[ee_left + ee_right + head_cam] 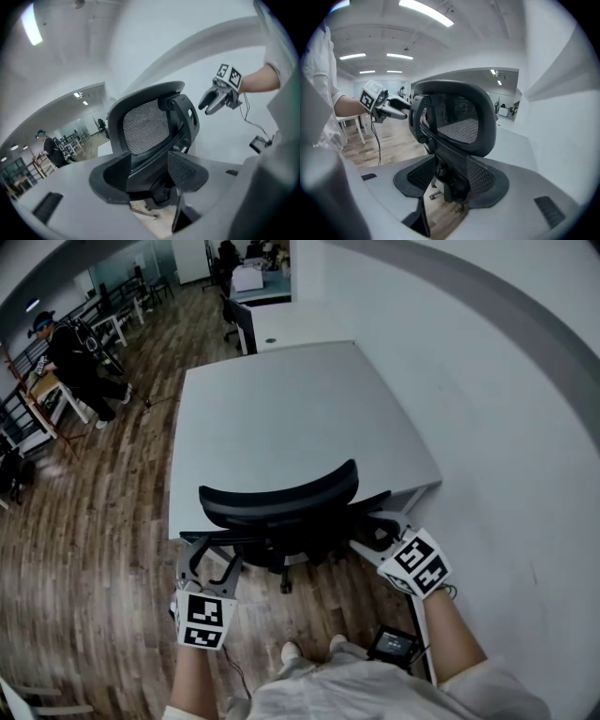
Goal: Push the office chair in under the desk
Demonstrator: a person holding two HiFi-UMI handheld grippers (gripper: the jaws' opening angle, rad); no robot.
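Against the near edge of the grey bench (281,418) stands the black office chair (281,498), seat tucked underneath. The left gripper (211,561) and right gripper (373,535) flank its backrest, both sets of fingers spread apart, gripping nothing.

No words or numbers you can read, only black-and-white square markers on your left gripper (211,557), likewise your right gripper (375,532)

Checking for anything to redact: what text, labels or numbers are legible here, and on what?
No readable words or numbers.
Marker cube of the left gripper: black-and-white squares, no text.
Marker cube of the right gripper: the same.
Small screen near the person's feet: too small to read.
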